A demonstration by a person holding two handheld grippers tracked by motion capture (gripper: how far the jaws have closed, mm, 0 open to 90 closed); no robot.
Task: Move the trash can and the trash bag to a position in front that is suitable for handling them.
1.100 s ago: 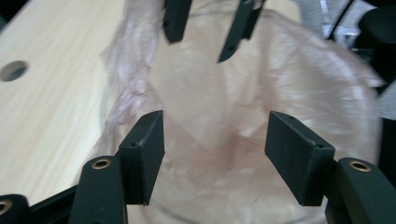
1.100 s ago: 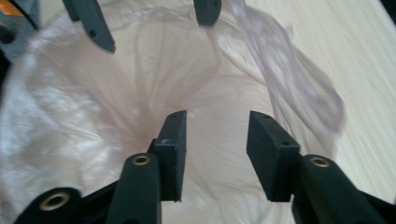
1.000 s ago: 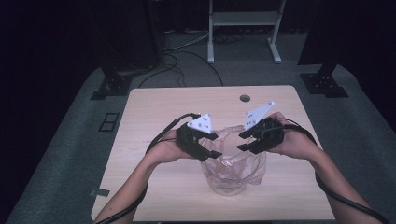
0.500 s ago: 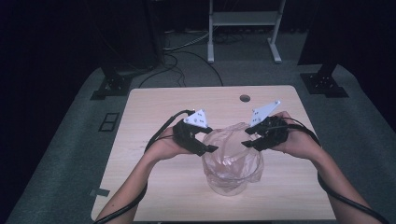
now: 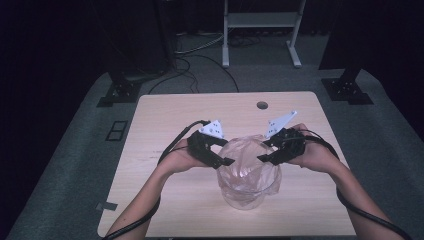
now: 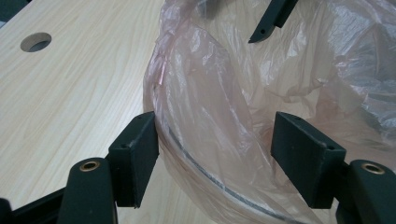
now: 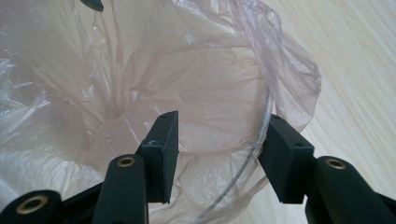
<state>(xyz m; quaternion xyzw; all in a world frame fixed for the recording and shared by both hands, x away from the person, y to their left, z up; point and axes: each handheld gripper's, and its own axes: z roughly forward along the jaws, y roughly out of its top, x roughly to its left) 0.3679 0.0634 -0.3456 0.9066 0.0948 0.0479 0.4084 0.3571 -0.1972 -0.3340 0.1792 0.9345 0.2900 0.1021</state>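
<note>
- High view: a clear plastic bucket (image 5: 248,192) stands near the front middle of the wooden bench (image 5: 165,120), lined with a thin pinkish plastic bag (image 5: 245,160). The bag's mouth is spread over the rim and puffs up above it. The left tongs (image 5: 226,159) sit at the bucket's left rim and the right tongs (image 5: 265,154) at its right rim, both angled in toward the bag. A round cable hole (image 5: 262,105) lies farther back on the bench.
- Judged from this, the lining job is mostly done: the bag is inside and opened out. What seems left is pulling the film down evenly around the rim and flattening the loose folds.
- Left gripper view: the left tongs straddle the bucket's rim (image 6: 205,172) with the film draped over it. One pad touches the film on the outside; the other stands clear inside the bag, so the tongs are released, gripping nothing. A tip of the right tongs (image 6: 268,21) shows across the bag.
- Right gripper view: the right tongs also straddle the rim (image 7: 252,154), and their jaws have just been widening. Film and rim lie between them, but neither pad presses, so they are released.
- Contents: the bag looks empty, only crumpled film sagging to the bottom, though the folds are hazy and could hide something small.
</note>
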